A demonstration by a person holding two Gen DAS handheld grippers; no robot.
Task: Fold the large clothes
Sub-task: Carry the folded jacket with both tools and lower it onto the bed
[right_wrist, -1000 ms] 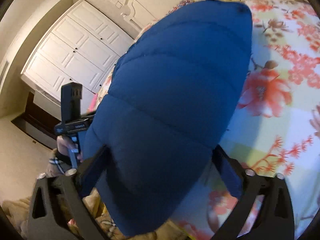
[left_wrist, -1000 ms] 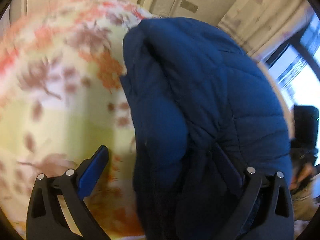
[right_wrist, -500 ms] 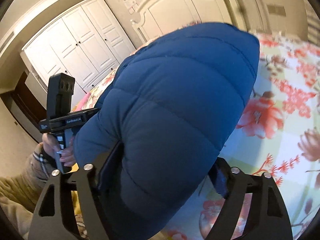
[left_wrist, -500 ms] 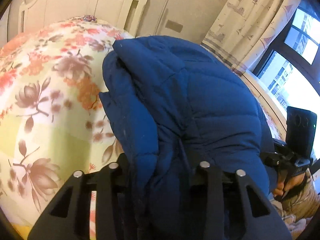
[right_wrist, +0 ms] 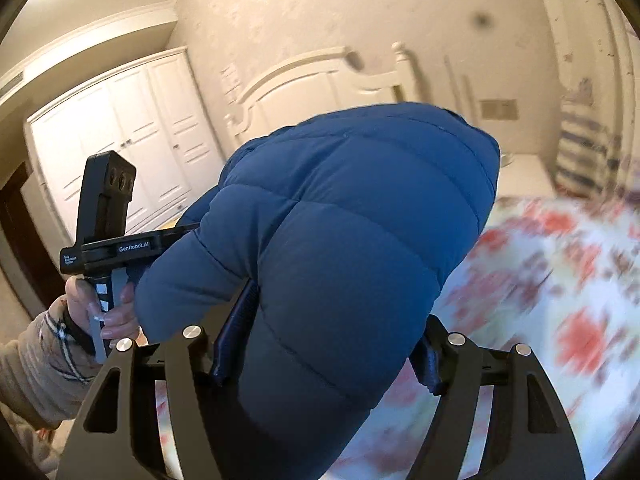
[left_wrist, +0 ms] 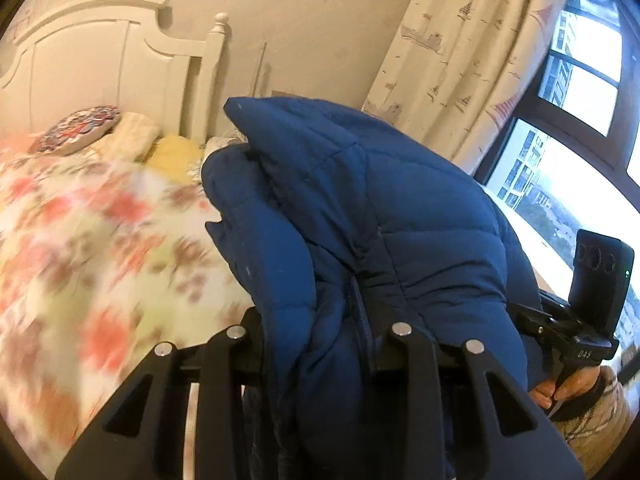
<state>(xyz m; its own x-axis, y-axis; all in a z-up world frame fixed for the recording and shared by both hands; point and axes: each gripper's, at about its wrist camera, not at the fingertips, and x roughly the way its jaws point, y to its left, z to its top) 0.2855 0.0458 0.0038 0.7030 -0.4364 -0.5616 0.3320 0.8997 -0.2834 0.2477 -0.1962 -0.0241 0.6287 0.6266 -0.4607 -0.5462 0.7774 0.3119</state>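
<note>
A dark blue quilted puffer jacket (left_wrist: pixel 384 240) is held up above the floral bedspread (left_wrist: pixel 80 240). My left gripper (left_wrist: pixel 316 332) is shut on a bunched edge of the jacket, its fingertips buried in the fabric. In the right wrist view the jacket (right_wrist: pixel 344 240) fills the middle. My right gripper (right_wrist: pixel 324 344) is shut on its puffy lower part, blue pads pressed into both sides. The left gripper's handle (right_wrist: pixel 108 240) shows at the left of that view, and the right gripper's handle (left_wrist: pixel 588 320) at the right of the left wrist view.
A white headboard (left_wrist: pixel 100 68) and pillows (left_wrist: pixel 132 140) lie at the bed's far end. A curtain (left_wrist: pixel 460 60) and a window (left_wrist: pixel 580 140) are on the right. A white wardrobe (right_wrist: pixel 120 148) stands beyond the bed's left side. The bedspread (right_wrist: pixel 560 280) is blurred.
Both grippers closed onto the jacket and lifted it off the bed; the views tilted up toward the headboard and walls.
</note>
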